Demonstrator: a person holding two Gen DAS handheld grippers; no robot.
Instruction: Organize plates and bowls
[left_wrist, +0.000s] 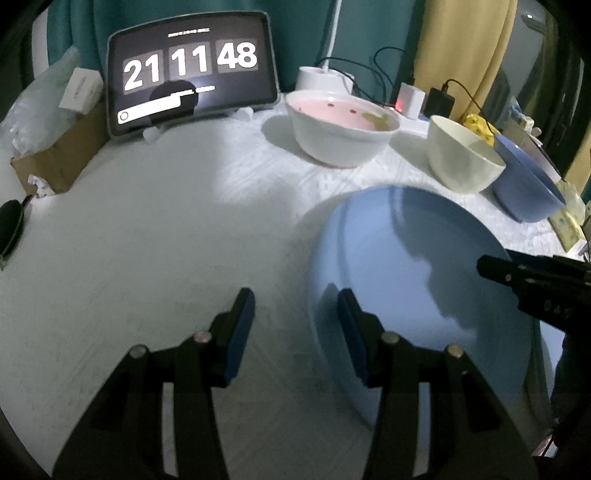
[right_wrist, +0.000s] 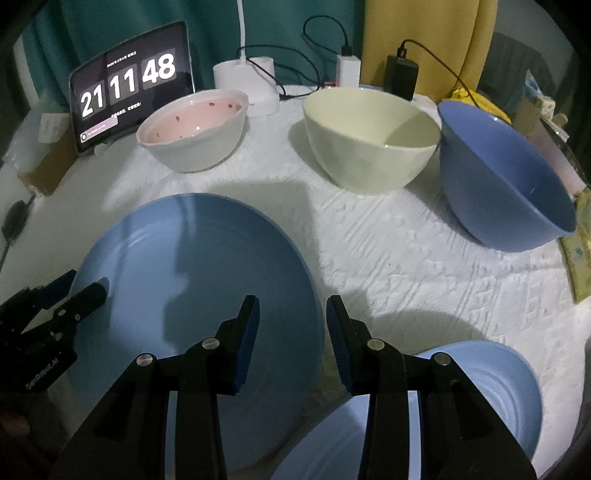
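Note:
A large light blue plate (right_wrist: 207, 266) lies flat on the white tablecloth; it also shows in the left wrist view (left_wrist: 413, 266). My left gripper (left_wrist: 296, 314) is open at the plate's left rim, one finger over the plate and one over the cloth. My right gripper (right_wrist: 293, 321) is open above the plate's right rim. A second light blue plate (right_wrist: 491, 384) lies under my right gripper. Behind stand a pink-lined white bowl (right_wrist: 192, 129), a cream bowl (right_wrist: 369, 136) and a dark blue bowl (right_wrist: 506, 177).
A tablet (right_wrist: 129, 85) showing a clock leans at the back left. A white lamp base (right_wrist: 255, 85), chargers and cables (right_wrist: 400, 74) sit along the back. A cardboard box (left_wrist: 59, 158) stands at the left edge.

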